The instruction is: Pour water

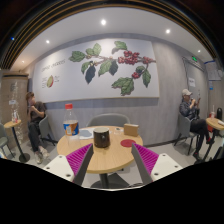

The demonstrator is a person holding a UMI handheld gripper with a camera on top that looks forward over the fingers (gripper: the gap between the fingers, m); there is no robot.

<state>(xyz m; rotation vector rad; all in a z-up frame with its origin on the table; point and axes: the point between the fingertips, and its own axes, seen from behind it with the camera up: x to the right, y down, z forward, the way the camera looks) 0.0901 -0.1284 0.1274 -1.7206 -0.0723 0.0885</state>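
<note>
The gripper [108, 165] is held up in the air, near the close edge of a round wooden table [100, 158]. It points level at the middle of the table. Its two fingers [86, 165] are wide apart and hold nothing. One pink pad shows on each side.

On the table, just past the fingers and between them, stands a dark cup [101, 139]. It looks like the thing to pour from, though I cannot see any water in it. It seems stiff and small, so it is likely light, but water would make it heavier and easy to spill. The side may be smooth and a bit slippery. A good place to hold it is around the middle of its side, one finger on each side, keeping it upright.

A red round thing [127, 143] lies to the right of the cup. A white thing [84, 133] lies at the far left of the table. A grey chair [108, 120] stands behind the table.

People sit at other tables far to the left and right. A big leaf picture [98, 68] hangs on the far wall.
</note>
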